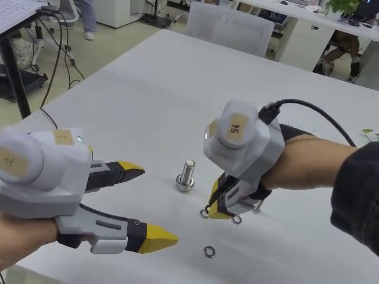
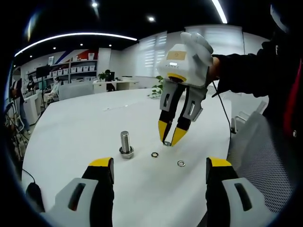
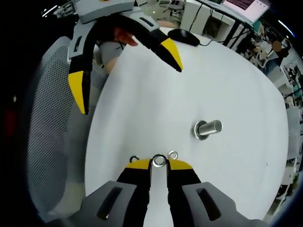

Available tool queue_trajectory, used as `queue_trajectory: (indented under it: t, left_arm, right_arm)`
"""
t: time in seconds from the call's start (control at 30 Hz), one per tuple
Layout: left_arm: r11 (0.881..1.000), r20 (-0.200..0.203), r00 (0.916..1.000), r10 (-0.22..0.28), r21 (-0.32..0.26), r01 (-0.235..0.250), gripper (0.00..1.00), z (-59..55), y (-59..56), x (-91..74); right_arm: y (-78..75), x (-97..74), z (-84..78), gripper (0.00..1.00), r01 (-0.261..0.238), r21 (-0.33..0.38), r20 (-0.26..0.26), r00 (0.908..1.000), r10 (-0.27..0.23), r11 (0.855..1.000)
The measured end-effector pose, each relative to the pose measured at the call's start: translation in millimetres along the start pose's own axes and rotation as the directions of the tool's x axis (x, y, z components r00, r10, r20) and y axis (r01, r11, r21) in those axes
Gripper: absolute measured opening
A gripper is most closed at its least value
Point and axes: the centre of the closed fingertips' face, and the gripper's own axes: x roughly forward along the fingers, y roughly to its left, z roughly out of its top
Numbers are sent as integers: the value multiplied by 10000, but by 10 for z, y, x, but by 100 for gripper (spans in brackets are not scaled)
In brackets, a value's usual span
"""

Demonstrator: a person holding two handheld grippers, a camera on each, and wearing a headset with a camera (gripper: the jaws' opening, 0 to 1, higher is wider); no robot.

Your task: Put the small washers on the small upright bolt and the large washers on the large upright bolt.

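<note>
A large upright bolt (image 1: 185,176) stands on the white table (image 1: 148,89). Just right of it my right gripper (image 1: 222,214) points down at the tabletop. In the right gripper view its jaws (image 3: 159,164) are shut on a washer (image 3: 159,161), and two more washers (image 3: 173,154) (image 3: 134,158) lie close beside the tips. A loose washer (image 1: 209,252) lies nearer to me. My left gripper (image 1: 148,204) hovers open to the left of the bolt and holds nothing. The left gripper view shows the bolt (image 2: 126,144), the right gripper (image 2: 170,140) and two loose washers (image 2: 155,154) (image 2: 181,163).
A grey chair (image 1: 228,26) stands at the table's far edge. A black cable (image 1: 320,112) runs from the right gripper over the sleeve. A dark desk with hanging wires (image 1: 18,77) is off the table's left side. Bare tabletop stretches beyond the bolt.
</note>
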Motion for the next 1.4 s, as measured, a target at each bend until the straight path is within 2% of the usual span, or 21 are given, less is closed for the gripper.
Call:
queue_trajectory:
  t: [0.57,0.97,1.4]
  left_arm:
    - [9990,-23,9991,-416,170,416,79,43,-47,92]
    - [9983,-46,9985,-548,201,549,79,49,-66,132]
    - [9983,-120,9985,-540,202,542,79,40,-74,129]
  right_arm:
    - [-151,-419,-258,13,768,646,6,9970,-770,9950]
    - [-360,-638,-516,13,1273,1077,-249,9918,-1254,9860]
    - [-462,-678,-715,13,1434,1488,-410,9895,-1387,9784]
